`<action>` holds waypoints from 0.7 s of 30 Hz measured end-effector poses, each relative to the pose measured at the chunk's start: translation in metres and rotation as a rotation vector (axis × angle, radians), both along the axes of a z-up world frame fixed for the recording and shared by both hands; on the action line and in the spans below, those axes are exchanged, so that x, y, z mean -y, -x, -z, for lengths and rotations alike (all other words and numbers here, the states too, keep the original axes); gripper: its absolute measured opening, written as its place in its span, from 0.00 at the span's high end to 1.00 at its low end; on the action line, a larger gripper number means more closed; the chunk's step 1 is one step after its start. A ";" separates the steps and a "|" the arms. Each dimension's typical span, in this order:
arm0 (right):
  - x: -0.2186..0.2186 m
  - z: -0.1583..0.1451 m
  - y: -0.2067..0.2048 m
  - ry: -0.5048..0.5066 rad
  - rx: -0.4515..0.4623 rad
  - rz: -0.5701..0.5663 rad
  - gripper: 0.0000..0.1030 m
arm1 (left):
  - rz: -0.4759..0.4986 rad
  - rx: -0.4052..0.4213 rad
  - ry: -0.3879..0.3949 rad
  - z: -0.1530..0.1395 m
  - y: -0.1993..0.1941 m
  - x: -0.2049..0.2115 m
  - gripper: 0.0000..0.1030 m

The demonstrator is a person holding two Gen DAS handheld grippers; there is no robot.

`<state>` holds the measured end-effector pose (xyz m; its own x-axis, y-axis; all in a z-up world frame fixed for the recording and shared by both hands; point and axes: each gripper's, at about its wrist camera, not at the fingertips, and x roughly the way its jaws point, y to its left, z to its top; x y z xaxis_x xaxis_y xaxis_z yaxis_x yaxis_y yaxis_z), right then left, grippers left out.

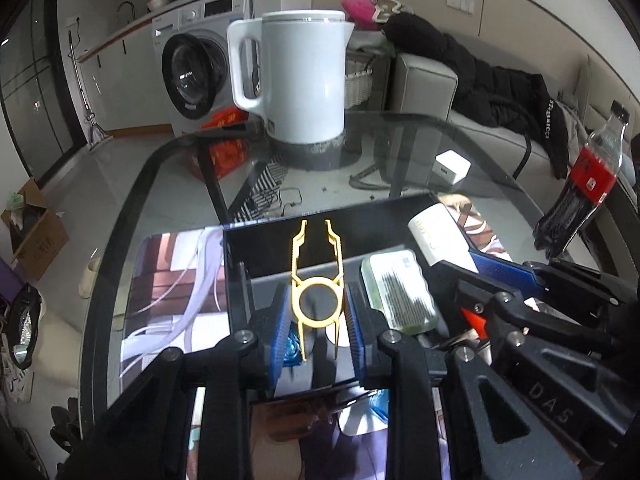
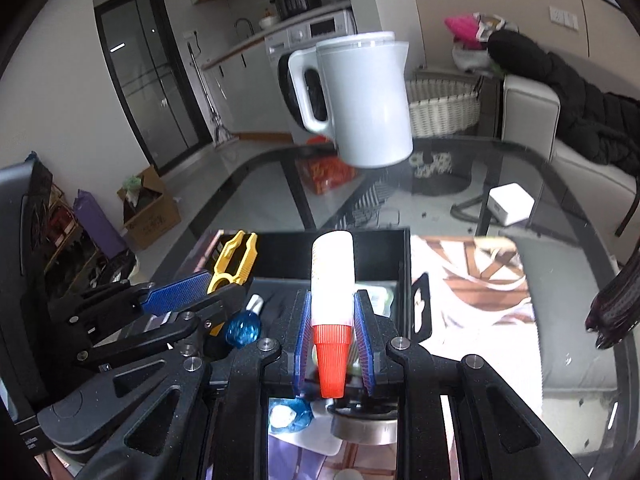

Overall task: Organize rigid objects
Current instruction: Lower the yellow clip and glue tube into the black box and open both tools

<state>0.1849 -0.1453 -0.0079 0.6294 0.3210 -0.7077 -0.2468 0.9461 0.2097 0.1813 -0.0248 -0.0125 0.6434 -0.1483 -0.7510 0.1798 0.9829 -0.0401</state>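
My left gripper (image 1: 318, 312) is shut on a yellow plastic tool (image 1: 318, 280) with a ring and two prongs, held over the black box (image 1: 272, 228). It also shows in the right wrist view (image 2: 234, 260) at the left. My right gripper (image 2: 333, 328) is shut on a white tube with a red cap (image 2: 333, 280), also over the black box (image 2: 404, 256). In the left wrist view the tube (image 1: 440, 236) sits at the right. A green-edged rectangular pack (image 1: 398, 288) lies in the box.
A white kettle (image 1: 298, 76) stands on the glass table (image 1: 460, 140). A cola bottle (image 1: 580, 184) stands at the right. A white charger (image 1: 450, 168) lies beneath the glass. A blue wrapped ball (image 2: 242, 328) and a metal disc (image 2: 364, 428) lie below the grippers.
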 end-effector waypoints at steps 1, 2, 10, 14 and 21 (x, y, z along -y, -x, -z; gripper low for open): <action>0.000 0.004 -0.001 -0.003 -0.018 0.002 0.80 | 0.008 -0.019 -0.005 0.004 -0.001 0.002 0.76; 0.000 0.007 -0.002 -0.009 -0.036 0.002 0.80 | 0.015 -0.037 -0.010 0.007 -0.002 0.003 0.76; -0.002 0.015 -0.004 -0.010 -0.084 -0.003 0.80 | 0.023 -0.121 -0.018 0.016 -0.006 0.005 0.76; -0.002 0.016 -0.005 -0.011 -0.092 -0.001 0.80 | 0.028 -0.149 -0.019 0.016 -0.009 0.003 0.75; 0.002 0.014 -0.005 -0.028 -0.113 0.014 0.78 | 0.001 -0.137 -0.031 0.019 -0.009 -0.003 0.58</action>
